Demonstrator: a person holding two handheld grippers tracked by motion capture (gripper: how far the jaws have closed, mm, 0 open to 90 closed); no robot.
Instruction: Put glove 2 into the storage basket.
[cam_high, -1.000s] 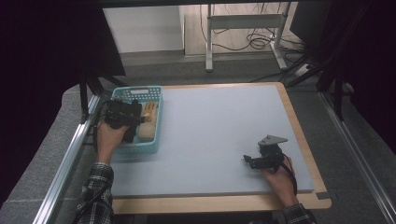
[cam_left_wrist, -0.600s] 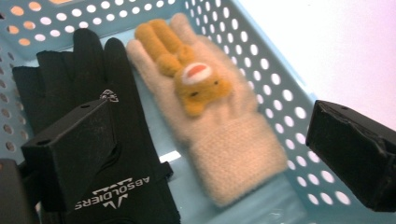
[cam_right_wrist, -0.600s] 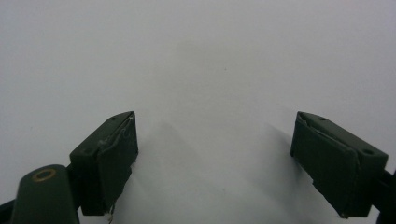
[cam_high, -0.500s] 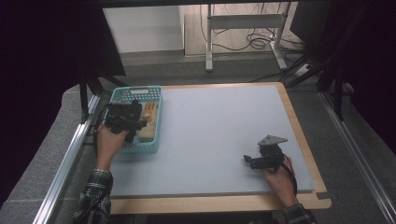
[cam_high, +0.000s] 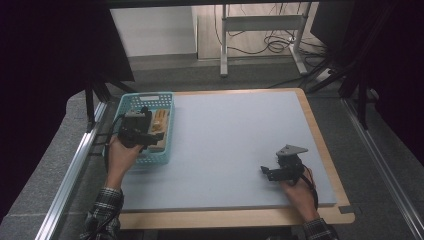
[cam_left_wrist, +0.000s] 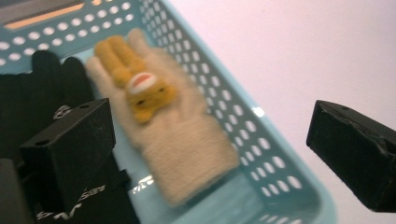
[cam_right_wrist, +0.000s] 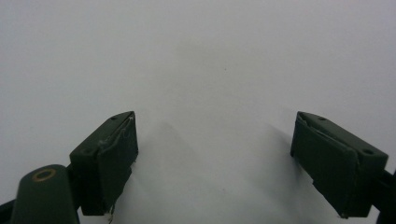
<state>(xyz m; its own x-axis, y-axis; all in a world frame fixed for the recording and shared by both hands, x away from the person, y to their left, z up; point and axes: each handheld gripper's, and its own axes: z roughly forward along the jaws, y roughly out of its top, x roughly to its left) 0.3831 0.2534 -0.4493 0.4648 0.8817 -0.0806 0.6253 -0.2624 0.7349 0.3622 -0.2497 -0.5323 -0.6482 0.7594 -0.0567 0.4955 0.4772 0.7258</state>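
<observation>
Cream knit glove w/ a yellow-orange plush animal face on its back lies flat in the turquoise perforated basket, next to a black glove. Left tongs hover over the basket at the table's left edge, jaws wide apart, holding nothing. Right tongs apart too, over bare table.

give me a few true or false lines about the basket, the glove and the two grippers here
1. The cream glove lies inside the blue basket. True.
2. The left gripper is shut on the glove. False: its jaws stand open, holding nothing.
3. A yellow animal figure sits on the glove. True.
4. The right gripper holds a cup. False: it is open over the bare table.
5. The basket sits by the person's right hand. False: it is under the left gripper.
</observation>
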